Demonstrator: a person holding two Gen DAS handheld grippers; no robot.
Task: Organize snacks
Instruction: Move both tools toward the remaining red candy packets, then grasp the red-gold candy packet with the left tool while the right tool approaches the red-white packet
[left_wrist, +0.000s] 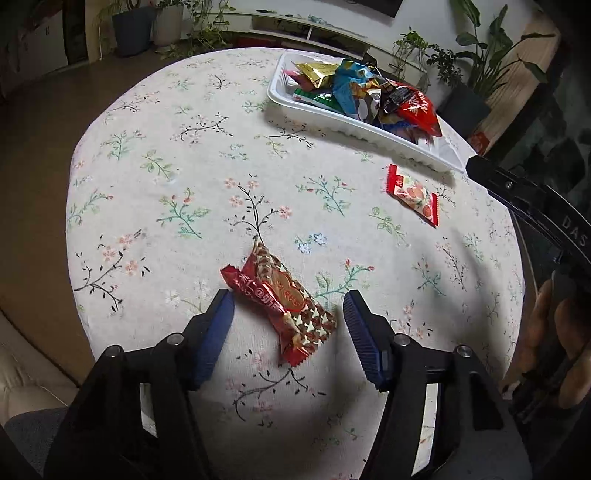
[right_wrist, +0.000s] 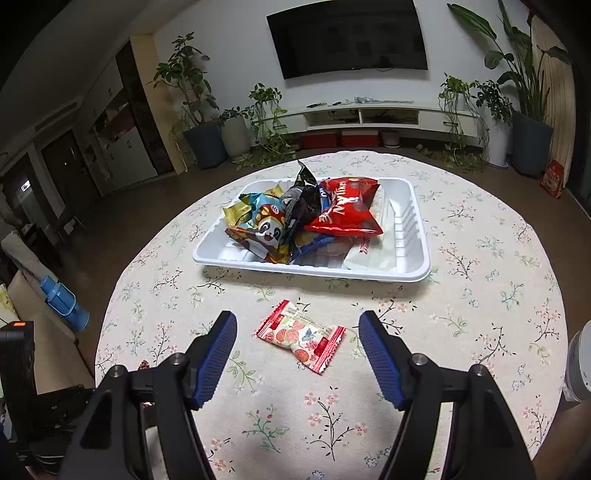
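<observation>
A red and gold snack packet (left_wrist: 280, 301) lies on the floral tablecloth between the blue pads of my left gripper (left_wrist: 290, 299); the jaws stand apart and neither pad presses on it. A small red-edged white packet (right_wrist: 301, 339), also seen as the white packet (left_wrist: 413, 195) in the left wrist view, lies flat between the fingers of my right gripper (right_wrist: 299, 325), which is open and clear of it. Beyond both stands a white plastic tray (right_wrist: 413, 271) piled with several wrapped snacks; the same tray (left_wrist: 354, 127) shows at the upper right of the left wrist view.
The round table (right_wrist: 480, 314) drops off to brown floor on all sides. My right gripper's black body (left_wrist: 524, 199) and a hand show at the right edge of the left wrist view. A blue bottle (right_wrist: 62, 302) lies off the table's left. Potted plants (right_wrist: 207, 122) line the far wall.
</observation>
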